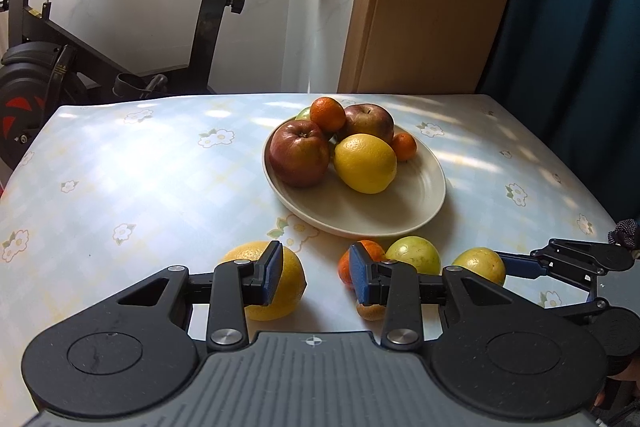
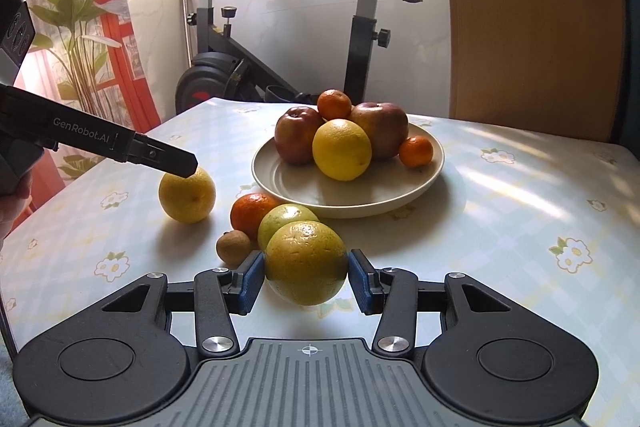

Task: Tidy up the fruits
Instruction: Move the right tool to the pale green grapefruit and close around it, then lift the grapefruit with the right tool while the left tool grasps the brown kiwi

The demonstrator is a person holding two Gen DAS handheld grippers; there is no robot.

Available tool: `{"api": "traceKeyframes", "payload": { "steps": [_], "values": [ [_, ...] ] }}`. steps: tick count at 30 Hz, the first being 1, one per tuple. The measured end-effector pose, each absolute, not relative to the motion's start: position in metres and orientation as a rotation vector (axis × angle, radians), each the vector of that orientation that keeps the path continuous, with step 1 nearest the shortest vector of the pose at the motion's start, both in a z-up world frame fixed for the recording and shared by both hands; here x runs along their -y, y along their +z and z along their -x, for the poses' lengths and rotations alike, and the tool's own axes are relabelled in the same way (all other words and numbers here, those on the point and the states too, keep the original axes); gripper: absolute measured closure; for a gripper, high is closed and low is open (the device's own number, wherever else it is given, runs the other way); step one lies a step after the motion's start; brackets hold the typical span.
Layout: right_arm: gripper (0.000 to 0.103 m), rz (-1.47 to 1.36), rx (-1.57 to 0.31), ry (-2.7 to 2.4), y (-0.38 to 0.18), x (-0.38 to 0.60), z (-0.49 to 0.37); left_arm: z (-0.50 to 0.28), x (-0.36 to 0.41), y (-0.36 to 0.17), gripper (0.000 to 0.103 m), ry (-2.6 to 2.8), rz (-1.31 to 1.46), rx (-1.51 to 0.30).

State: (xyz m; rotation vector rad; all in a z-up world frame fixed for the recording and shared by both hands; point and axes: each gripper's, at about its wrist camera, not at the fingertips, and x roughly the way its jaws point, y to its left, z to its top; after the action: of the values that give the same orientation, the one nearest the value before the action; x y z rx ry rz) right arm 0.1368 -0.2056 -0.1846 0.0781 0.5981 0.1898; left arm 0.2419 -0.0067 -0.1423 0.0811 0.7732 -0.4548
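Fruit [image 2: 342,155] heaped on plate [image 2: 434,163] — five visible

Table [image 2: 500,187], plate [image 2: 400,195], loose fruit [image 2: 187,194] (citrus)

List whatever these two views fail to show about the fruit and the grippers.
- Green fruit at the plate's far side: left wrist view shows a sliver behind the apples; hidden in the right wrist view.
- Small brown fruit: left wrist view, mostly behind the left hand-held gripper's finger.
- Right hand-held gripper: whether the pads press the yellow-green fruit is unclear.
- Person: only a hand edge, cut off.
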Motion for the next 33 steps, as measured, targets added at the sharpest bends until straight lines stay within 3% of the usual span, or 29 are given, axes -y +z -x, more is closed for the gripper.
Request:
{"api": "traceKeyframes", "payload": {
  "steps": [33],
  "values": [
    [0.061, -0.124, -0.467, 0.153, -0.193, 0.241, -0.144, -0.236, 0.051, -0.151, 0.065, -0.448, -0.184, -0.786]
  ]
}}
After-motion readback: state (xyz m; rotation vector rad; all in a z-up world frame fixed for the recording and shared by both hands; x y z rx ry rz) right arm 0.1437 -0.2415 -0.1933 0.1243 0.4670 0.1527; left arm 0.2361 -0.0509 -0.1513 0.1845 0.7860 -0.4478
